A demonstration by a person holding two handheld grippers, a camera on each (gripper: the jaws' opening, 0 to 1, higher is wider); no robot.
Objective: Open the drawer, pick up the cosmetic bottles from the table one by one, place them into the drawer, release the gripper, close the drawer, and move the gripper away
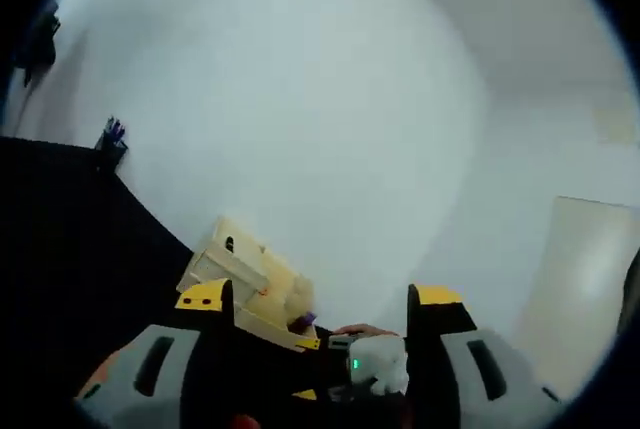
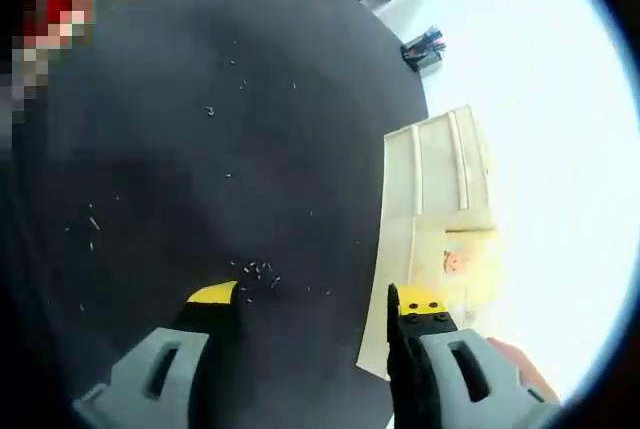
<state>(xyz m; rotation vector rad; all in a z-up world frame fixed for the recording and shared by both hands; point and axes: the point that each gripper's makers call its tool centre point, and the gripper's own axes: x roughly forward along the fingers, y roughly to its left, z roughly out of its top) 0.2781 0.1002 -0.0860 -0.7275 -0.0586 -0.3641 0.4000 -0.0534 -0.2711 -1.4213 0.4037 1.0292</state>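
Note:
A cream drawer cabinet [image 1: 245,274] stands on the black table [image 1: 70,249] against a white wall. In the left gripper view it lies between and beyond my left gripper's [image 1: 320,299] jaws, which stand wide open and hold nothing. A small purple item [image 1: 303,321], perhaps a bottle, sits at the cabinet's near corner. In the right gripper view the cabinet [image 2: 440,189] is at the right, one drawer [image 2: 400,289] seemingly pulled out. A small orange-capped thing [image 2: 455,262] shows in it, washed out by glare. My right gripper [image 2: 316,299] is open over the table beside the drawer.
A dark pen holder [image 1: 112,141] stands at the table's far edge by the wall, and I see the pen holder [image 2: 425,47] beyond the cabinet too. Tiny light specks [image 2: 260,271] litter the black table [image 2: 200,149]. A hand [image 1: 365,330] shows low between the left jaws.

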